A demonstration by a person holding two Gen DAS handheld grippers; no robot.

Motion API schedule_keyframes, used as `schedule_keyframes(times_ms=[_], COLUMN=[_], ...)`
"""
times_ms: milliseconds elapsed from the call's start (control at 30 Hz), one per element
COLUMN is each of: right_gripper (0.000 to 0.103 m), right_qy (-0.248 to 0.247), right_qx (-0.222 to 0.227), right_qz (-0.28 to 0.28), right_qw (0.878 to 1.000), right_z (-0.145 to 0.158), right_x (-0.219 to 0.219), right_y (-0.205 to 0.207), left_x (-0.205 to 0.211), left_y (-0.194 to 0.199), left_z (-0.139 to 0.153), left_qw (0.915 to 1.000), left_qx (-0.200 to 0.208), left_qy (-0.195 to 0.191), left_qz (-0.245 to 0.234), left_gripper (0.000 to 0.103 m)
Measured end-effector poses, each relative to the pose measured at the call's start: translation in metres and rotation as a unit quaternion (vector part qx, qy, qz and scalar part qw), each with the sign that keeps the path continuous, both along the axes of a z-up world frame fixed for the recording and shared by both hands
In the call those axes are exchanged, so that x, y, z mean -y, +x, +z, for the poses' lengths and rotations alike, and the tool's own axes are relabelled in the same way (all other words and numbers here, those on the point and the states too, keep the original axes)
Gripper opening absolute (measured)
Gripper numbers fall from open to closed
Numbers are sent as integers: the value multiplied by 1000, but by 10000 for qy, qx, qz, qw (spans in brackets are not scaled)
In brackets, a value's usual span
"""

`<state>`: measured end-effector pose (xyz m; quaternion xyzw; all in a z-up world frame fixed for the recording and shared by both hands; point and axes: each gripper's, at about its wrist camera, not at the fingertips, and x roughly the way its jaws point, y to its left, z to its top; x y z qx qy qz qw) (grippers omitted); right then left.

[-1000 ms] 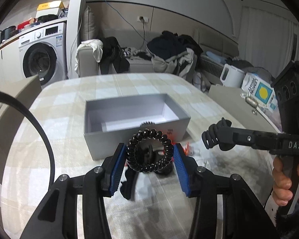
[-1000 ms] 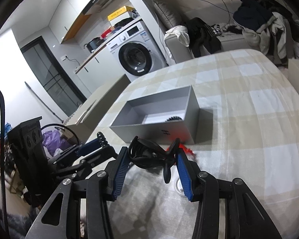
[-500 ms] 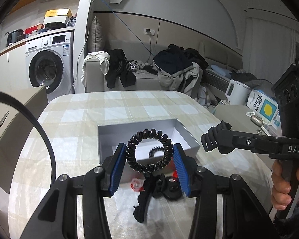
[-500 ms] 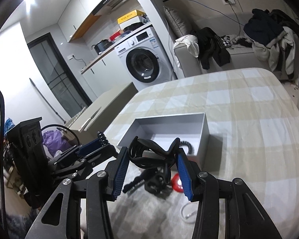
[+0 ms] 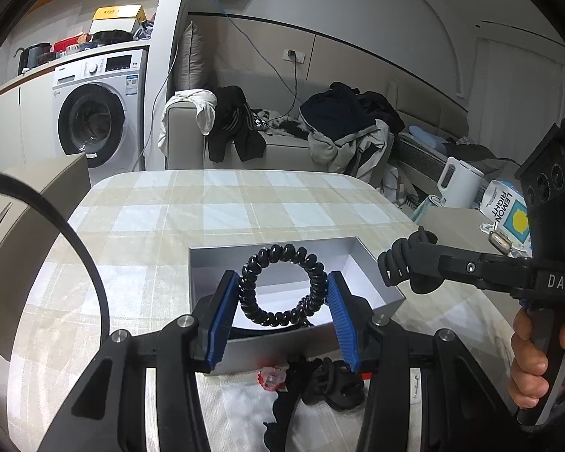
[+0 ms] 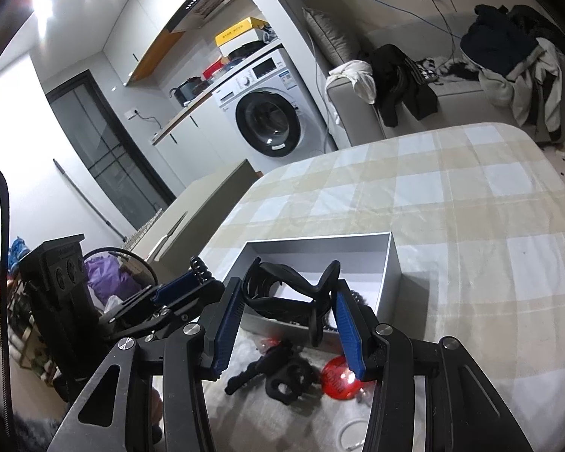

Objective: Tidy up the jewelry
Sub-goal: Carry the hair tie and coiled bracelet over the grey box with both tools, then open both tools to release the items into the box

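Observation:
My left gripper (image 5: 282, 312) is shut on a black spiral hair tie (image 5: 282, 284) and holds it above the open grey box (image 5: 373, 267). My right gripper (image 6: 288, 318) is shut on a black hair clip (image 6: 293, 293), held over the near edge of the same box (image 6: 393, 263). The right gripper also shows in the left wrist view (image 5: 403, 263), right of the box. Black hair accessories (image 5: 327, 380) and a red item (image 5: 269, 378) lie on the table in front of the box.
The table has a checked cloth (image 5: 245, 203). A red round item (image 6: 337, 378) and a white ring (image 6: 352, 433) lie near the black pieces (image 6: 282, 374). A sofa with clothes (image 5: 339, 124) and a washing machine (image 5: 94, 120) stand behind.
Both grippers have risen and moved forward with their items, from beside the box's front wall to above its near edge. The box's inside now shows.

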<state>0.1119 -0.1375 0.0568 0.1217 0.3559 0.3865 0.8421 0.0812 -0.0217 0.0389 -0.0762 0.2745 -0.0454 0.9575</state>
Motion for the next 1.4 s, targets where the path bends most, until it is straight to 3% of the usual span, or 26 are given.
schedule_keyframes(times_ms=[1167, 1400], right_gripper=[47, 52], right_qy=[-378, -392], right_qx=[-338, -344], right_qz=[14, -44], right_qw=[9987, 9986], right_z=[-35, -32], right_x=[-35, -32], right_y=[31, 29], left_x=[-8, -12], left_y=[28, 27], left_z=[-26, -25], left_qw=[9983, 9979], left_qx=[-551, -630], left_qy=[176, 98], left_qz=[94, 71], left_gripper=[42, 45])
